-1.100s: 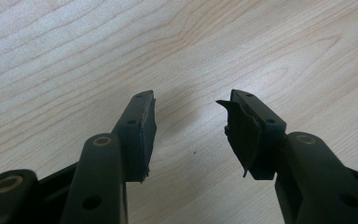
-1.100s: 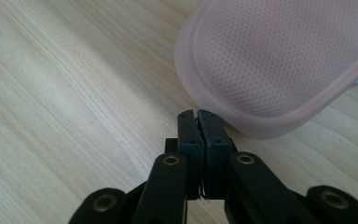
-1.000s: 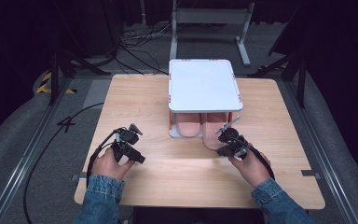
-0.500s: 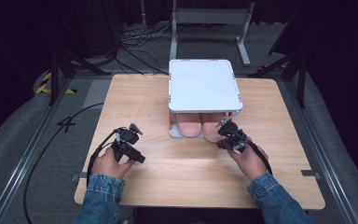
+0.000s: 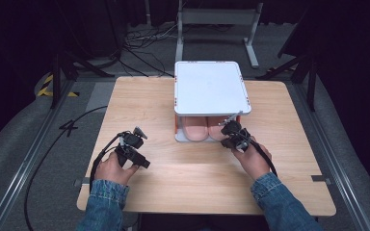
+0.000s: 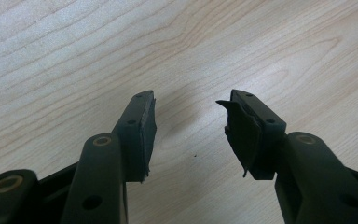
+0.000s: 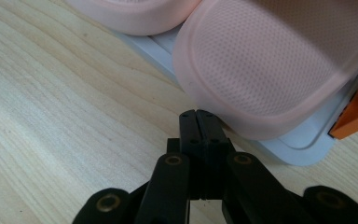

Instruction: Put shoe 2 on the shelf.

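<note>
Jaws of the right gripper [image 7: 199, 122] were pressed together, empty, at the pink slipper's [image 7: 279, 60] toe; the left gripper [image 6: 191, 126] gaped wide over the table [image 6: 74, 60].

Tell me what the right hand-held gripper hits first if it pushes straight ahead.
Most likely the heel of the pink slipper on the white rack's bottom shelf; the shut right hand-held gripper points right at it, though depth is uncertain.
</note>
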### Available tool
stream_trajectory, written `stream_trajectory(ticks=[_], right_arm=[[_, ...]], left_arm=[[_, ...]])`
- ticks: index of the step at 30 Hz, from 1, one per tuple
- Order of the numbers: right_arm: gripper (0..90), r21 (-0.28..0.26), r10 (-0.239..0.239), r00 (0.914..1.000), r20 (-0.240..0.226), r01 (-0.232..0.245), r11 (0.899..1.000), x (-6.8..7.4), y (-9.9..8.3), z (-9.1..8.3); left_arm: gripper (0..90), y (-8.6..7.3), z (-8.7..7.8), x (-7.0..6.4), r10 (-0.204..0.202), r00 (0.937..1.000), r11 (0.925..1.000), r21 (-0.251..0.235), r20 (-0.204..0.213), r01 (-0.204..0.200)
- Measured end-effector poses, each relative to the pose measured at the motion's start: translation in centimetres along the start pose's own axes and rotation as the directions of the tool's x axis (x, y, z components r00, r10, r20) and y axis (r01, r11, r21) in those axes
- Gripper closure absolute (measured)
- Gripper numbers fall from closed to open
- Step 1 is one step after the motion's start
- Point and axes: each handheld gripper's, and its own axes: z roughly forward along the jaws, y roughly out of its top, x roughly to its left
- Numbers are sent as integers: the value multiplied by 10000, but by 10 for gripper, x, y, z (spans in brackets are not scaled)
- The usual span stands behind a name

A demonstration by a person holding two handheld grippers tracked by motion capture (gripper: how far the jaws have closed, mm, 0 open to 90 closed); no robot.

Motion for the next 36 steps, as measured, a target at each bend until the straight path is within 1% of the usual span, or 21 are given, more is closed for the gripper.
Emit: stream_trajectory(ticks=[5, 7, 8, 10, 12, 13, 14, 15, 17, 21, 22, 24, 26, 28, 29, 30, 31, 32, 34, 35, 36], right_arm=[[883, -111, 5, 10000, 50, -5, 9999, 1, -1, 1], [789, -167, 39, 9998, -199, -42, 9999, 2, -1, -2], [777, -230, -28, 9995, -324, 21, 9997, 6, -4, -9], [742, -359, -177, 9993, -317, 165, 9992, 8, -8, -20], [701, -708, -172, 9989, -430, 141, 9974, 7, -14, -34], [701, -708, -172, 9989, -430, 141, 9974, 7, -14, -34], [669, -970, -130, 9986, -517, 79, 9953, 4, -19, -46], [627, -1234, -112, 9975, -691, 26, 9923, 0, -23, -55], [587, -1548, 26, 9957, -921, -169, 9878, -9, -34, -77], [551, -1678, 173, 9973, -720, -292, 9854, -24, -49, -102], [538, -1676, 207, 9977, -647, -313, 9854, -31, -54, -108], [506, -1728, 390, 9982, -457, -464, 9839, -42, -63, -115], [480, -1772, 415, 9987, -304, -463, 9831, -54, -72, -121], [457, -1777, 525, 9984, -220, -556, 9825, -63, -80, -125], [457, -1777, 525, 9984, -220, -556, 9825, -63, -80, -125], [421, -1899, 485, 9988, -24, -481, 9806, -75, -93, -132], [421, -1899, 485, 9988, -24, -481, 9806, -75, -93, -132], [399, -2014, 499, 9987, 133, -462, 9784, -84, -105, -137], [387, -2111, 738, 9971, 169, -686, 9751, -92, -115, -141], [380, -2140, 944, 9955, 76, -905, 9726, -97, -121, -144], [378, -2222, 1108, 9938, 50, -1069, 9691, -102, -128, -146]], left_arm=[[519, 0, 0, 0, -10, 10000, 10000, 16, -1, 10], [518, 0, 0, 0, 6, 10000, 10000, -4, 50, -6], [517, 0, -1, 0, -18, 10000, 10000, -27, 44, 18], [516, -1, -2, 0, -52, 10000, 9999, -129, 0, 52], [511, -3, -5, -1, 17, 10000, 9999, -165, 80, -16], [508, -3, -5, -1, 17, 10000, 9999, -165, 80, -16], [505, -4, -6, -2, 8, 10000, 9996, -266, 17, -7], [505, -5, -8, -2, 10, 9999, 9995, -330, 128, -6], [497, -7, -13, -3, 79, 10000, 9989, -473, 16, -78], [483, -11, -19, -5, 182, 9998, 9976, -665, -18, -183], [480, -11, -21, -5, 251, 9996, 9974, -668, -86, -256], [470, -12, -23, -4, 260, 9996, 9969, -744, -74, -264], [456, -11, -24, -1, 361, 9992, 9964, -758, -175, -374], [453, -11, -24, 0, 420, 9988, 9960, -778, -233, -437], [453, -11, -25, 1, 504, 9979, 9954, -791, -402, -534], [457, -11, -25, 2, 612, 9971, 9948, -788, -451, -647], [457, -11, -26, 3, 696, 9961, 9941, -795, -547, -738], [457, -12, -27, 6, 681, 9960, 9922, -1003, -584, -737], [456, -12, -30, 9, 721, 9966, 9910, -1102, -399, -761], [454, -12, -30, 10, 676, 9973, 9896, -1252, -290, -708], [454, -12, -31, 12, 665, 9972, 9889, -1310, -329, -702]])
